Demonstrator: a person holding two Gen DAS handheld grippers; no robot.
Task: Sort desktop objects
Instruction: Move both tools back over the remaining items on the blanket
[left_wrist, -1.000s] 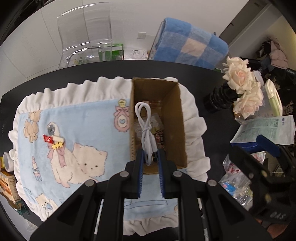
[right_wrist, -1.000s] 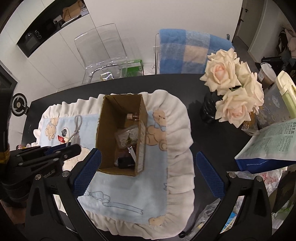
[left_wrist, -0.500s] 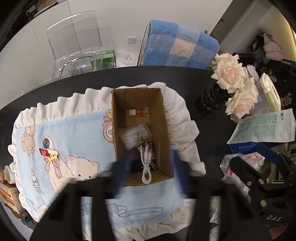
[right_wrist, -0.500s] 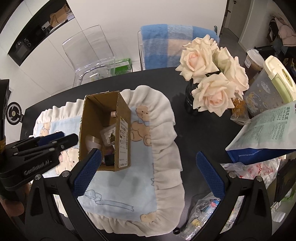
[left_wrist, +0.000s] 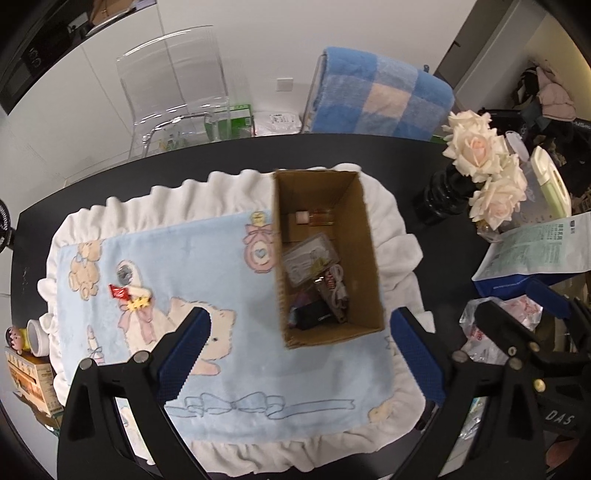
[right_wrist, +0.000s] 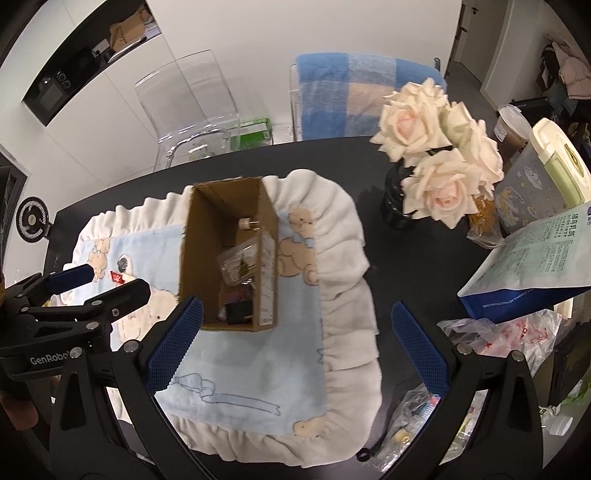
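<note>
An open cardboard box (left_wrist: 365, 236) stands on a blue bear-print blanket (left_wrist: 192, 258) on the black table. Inside lie a white cable (left_wrist: 334, 291), a clear packet, a small bottle (left_wrist: 314, 218) and a black item. A red wrapper (left_wrist: 120, 291), a yellow star clip (left_wrist: 138, 303) and a coin-like disc (left_wrist: 125, 274) lie on the blanket's left part. My left gripper (left_wrist: 299, 354) is open and empty, just in front of the box. My right gripper (right_wrist: 299, 343) is open and empty, to the right of the box (right_wrist: 192, 258) in its view.
A vase of cream roses (left_wrist: 476, 166) stands at the right, with a paper pouch (left_wrist: 535, 251) and plastic bags (left_wrist: 495, 325) nearer. A small box (left_wrist: 29, 380) and a white jar (left_wrist: 37, 336) sit at the left table edge. Chairs stand behind the table.
My left gripper has opened and let the white cable drop into the box, then drawn back and up. My right gripper stayed open and shifted right.
</note>
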